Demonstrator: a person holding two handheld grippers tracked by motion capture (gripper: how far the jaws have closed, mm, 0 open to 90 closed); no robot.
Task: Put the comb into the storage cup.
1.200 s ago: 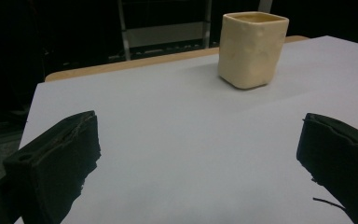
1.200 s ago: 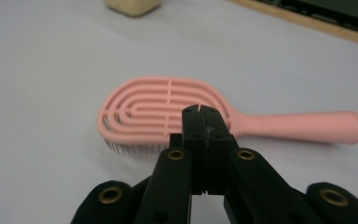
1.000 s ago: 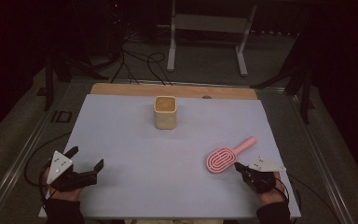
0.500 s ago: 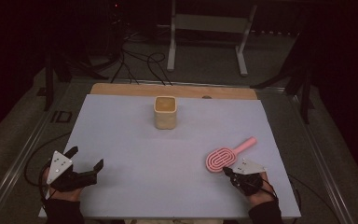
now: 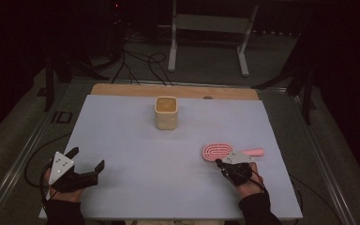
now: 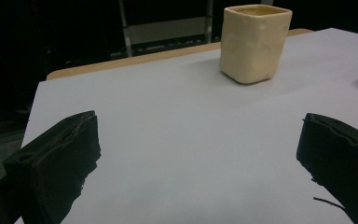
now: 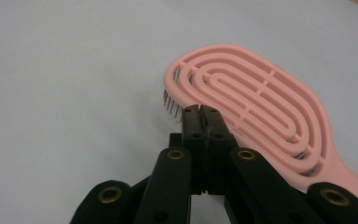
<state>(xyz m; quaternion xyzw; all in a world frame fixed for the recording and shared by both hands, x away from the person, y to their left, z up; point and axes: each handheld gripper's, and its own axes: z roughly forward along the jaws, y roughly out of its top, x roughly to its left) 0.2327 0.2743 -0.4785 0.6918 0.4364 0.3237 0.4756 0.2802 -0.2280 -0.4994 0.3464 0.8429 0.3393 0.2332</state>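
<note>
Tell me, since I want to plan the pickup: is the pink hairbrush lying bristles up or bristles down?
Bristles down. The pink hairbrush lies flat on the table with its slotted back up; bristle tips poke out beneath its edge.

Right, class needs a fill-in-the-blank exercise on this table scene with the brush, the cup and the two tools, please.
1. The hairbrush lying on the table is ____ in colour.
2. The right tool has its jaws ____.
3. The left tool has its jaws ____.
4. The cream cup stands ____ on the table.

Missing words: pink; shut; open; upright
</note>
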